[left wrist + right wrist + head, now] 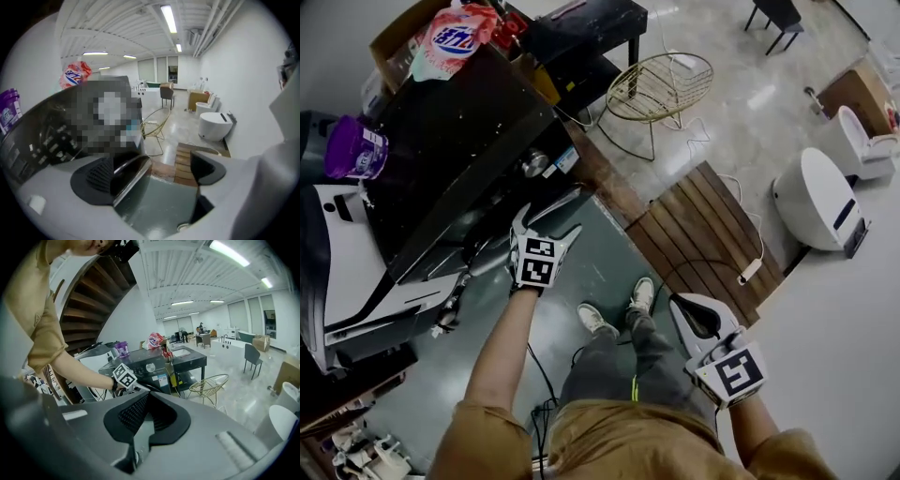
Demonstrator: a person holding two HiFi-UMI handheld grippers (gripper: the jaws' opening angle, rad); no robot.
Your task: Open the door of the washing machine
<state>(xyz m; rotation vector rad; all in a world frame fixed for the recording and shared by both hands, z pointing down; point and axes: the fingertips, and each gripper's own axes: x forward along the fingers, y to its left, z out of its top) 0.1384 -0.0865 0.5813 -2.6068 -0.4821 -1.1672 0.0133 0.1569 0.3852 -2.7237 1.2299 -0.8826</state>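
The black front-loading washing machine (pixel 441 159) stands at the upper left of the head view. Its round door (pixel 565 201) shows a silvery rim at the front. My left gripper (pixel 547 223) reaches up to that rim with its jaws spread wide. In the left gripper view the rim's edge (pixel 133 173) lies between the pads, close to the left pad (pixel 91 180) and apart from the other one. My right gripper (pixel 682 307) hangs low at the right, away from the machine, with nothing in it. Its pads (pixel 159 416) meet in the right gripper view.
A purple bottle (pixel 354 148) and a pink bag (pixel 455 42) sit on top of the machine. A white appliance (pixel 347 262) stands to its left. A wire chair (pixel 661 84), a wooden slat platform (pixel 703 225) and a white toilet (pixel 820 202) lie to the right. The person's shoes (pixel 619 309) are on the green floor.
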